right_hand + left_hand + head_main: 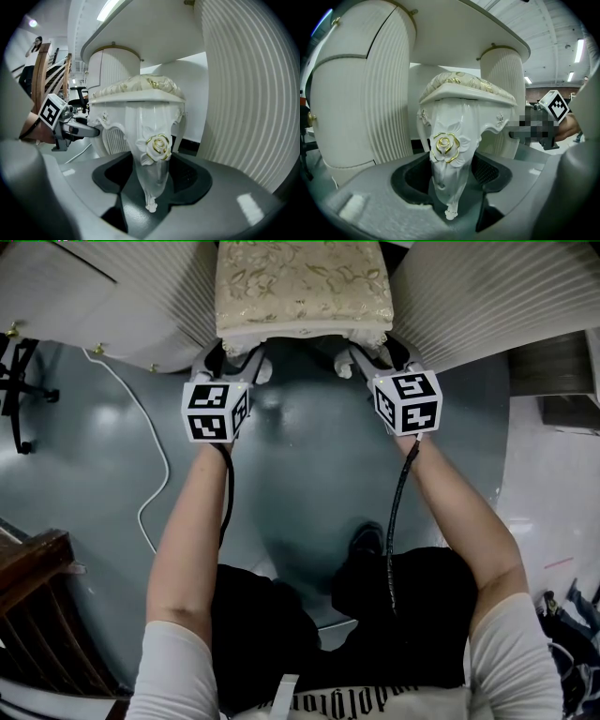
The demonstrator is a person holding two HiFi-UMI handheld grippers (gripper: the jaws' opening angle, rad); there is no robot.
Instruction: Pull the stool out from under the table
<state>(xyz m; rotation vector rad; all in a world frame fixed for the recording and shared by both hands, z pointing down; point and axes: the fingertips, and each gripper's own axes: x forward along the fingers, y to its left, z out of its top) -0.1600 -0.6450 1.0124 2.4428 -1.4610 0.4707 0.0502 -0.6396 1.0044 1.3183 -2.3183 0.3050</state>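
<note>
Watching from the side, the top-down head view only gave the big picture. The stool (305,282) sat just ahead of both grippers, its gold-patterned cushion tucked between the table's two ribbed pedestals (141,306). The left gripper (234,362) and right gripper (375,360) reached in at its front corners. From up there you couldn't really see what the jaws were doing.

The gripper views sorted that out. In the left gripper view, the left gripper (450,176) had its jaws partway closed, with the pads up against a carved front leg (447,150), right around the gold rose. It was the same on the other side: the right gripper (152,176) was clamped at about half width on the other front leg (154,150). Those views also showed the tabletop (464,33) arching over above the seat, which the head view didn't catch at all. Each one had the opposite gripper poking in from the side too.

Room-wise it was tight at the sides. A pedestal (361,93) stood close on the left gripper's outer side, and another (253,93) was close on the right gripper's outer side. Behind the grippers, toward the person, the grey floor (309,474) was mostly open. A white cable (155,456) trailed off to the left gripper's outer side, and a wooden chair (37,587) sat further back on that side.
</note>
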